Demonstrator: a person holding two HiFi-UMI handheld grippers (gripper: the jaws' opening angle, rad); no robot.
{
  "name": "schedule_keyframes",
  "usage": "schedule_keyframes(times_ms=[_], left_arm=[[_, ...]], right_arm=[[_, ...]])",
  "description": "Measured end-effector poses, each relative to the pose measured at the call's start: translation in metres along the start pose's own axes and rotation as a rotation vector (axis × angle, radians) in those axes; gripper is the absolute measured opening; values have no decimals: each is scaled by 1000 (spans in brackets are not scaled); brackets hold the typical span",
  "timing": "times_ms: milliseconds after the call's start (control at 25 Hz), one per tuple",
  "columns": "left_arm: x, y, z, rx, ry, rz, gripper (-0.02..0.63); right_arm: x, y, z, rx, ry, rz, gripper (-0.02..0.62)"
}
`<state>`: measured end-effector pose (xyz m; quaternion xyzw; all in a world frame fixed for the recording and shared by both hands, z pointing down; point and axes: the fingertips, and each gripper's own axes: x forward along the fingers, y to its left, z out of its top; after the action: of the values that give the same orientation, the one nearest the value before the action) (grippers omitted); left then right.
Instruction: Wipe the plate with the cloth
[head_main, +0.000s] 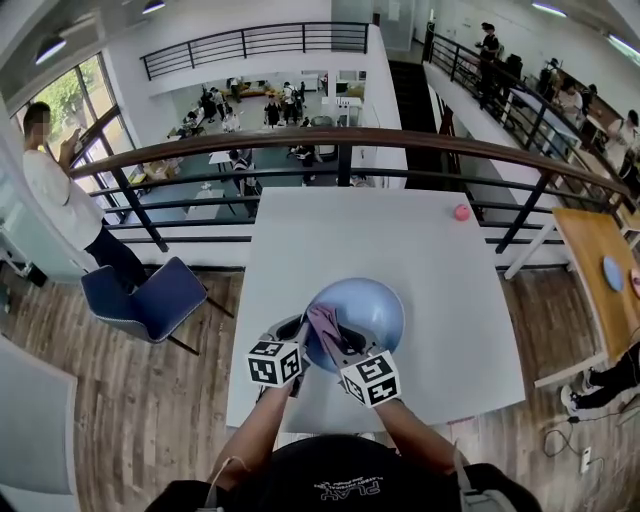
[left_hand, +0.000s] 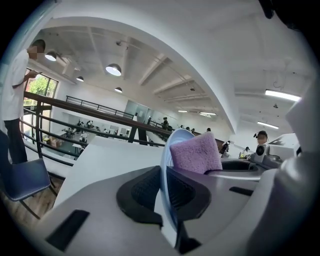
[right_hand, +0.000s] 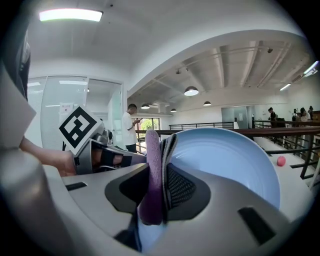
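Observation:
A light blue plate (head_main: 368, 308) hangs tilted above the white table (head_main: 420, 250), near its front edge. My left gripper (head_main: 303, 347) is shut on the plate's rim (left_hand: 165, 165), which stands edge-on between the dark pads. My right gripper (head_main: 332, 340) is shut on a folded purple cloth (right_hand: 151, 175), held upright against the plate's inner face (right_hand: 225, 160). In the left gripper view the cloth (left_hand: 196, 153) shows just behind the rim. From the head view the cloth (head_main: 324, 322) lies over the plate's left part, between the two grippers.
A small pink ball (head_main: 461, 212) lies at the table's far right. A railing (head_main: 340, 140) runs behind the table, with a blue chair (head_main: 150, 300) and a standing person (head_main: 60, 190) to the left. A wooden table (head_main: 600, 270) stands at the right.

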<state>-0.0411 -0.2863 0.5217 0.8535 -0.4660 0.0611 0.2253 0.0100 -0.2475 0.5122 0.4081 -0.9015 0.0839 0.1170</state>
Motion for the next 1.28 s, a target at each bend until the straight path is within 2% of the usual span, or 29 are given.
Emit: schedule_keyframes(times_ms=[400,640,880,1280], left_arm=[[-16,3,9,5,-23,3,26],[-19,6,16,4,-43,12,26],[-25,2,19,10,-49,11,26],[-25,-7,15,13,-42,-7,28]], right_arm=[[9,9,12,-28,-18,-3,98],[13,8,22,-80,-32,0,98],[8,1,30,-93,-51,-32,98],[-10,-35,36,-53,-84,-119,98]])
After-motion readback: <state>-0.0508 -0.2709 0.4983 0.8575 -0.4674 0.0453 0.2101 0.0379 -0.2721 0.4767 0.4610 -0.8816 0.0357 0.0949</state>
